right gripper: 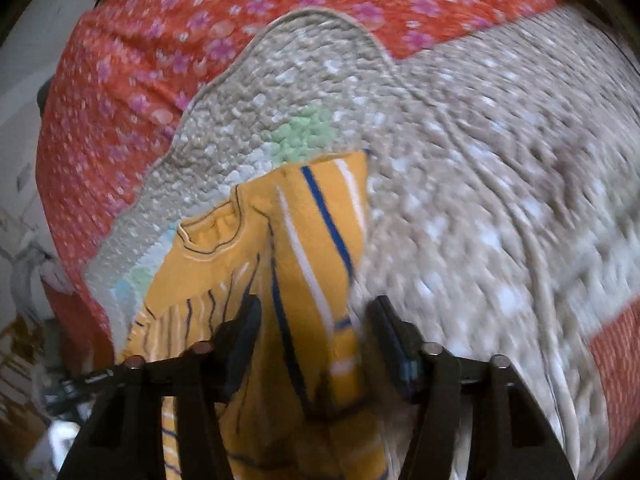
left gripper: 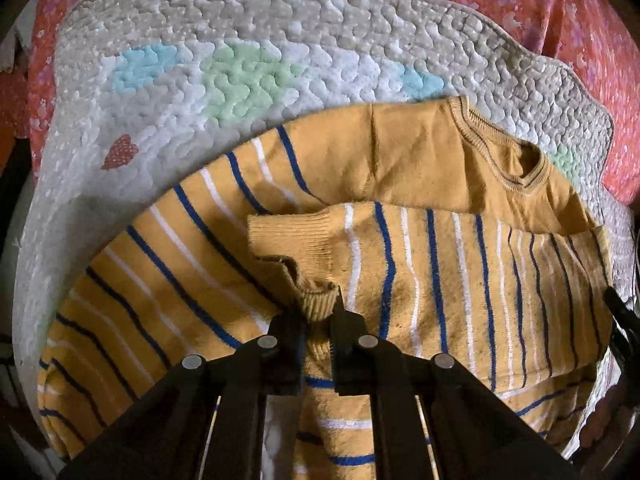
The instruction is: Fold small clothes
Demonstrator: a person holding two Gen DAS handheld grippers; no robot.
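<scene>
At the bottom centre of the left wrist view we are finding the left gripper [left gripper: 320, 312] pinched tight on the ribbed cuff [left gripper: 316, 300] of the yellow striped sweater [left gripper: 440, 264], which is lying on the quilted mat [left gripper: 240, 60]. In the right wrist view the right gripper [right gripper: 316, 320] is showing a gap, jaws flanking a striped fold without visibly pressing. We are judging that this fold may slip free, and the narrow cuff pinch may drag the layers askew toward the upper frame.

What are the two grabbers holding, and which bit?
The left gripper pinches the yellow striped sweater by its sleeve cuff. The right gripper straddles the other sleeve; its grip is unclear.
</scene>
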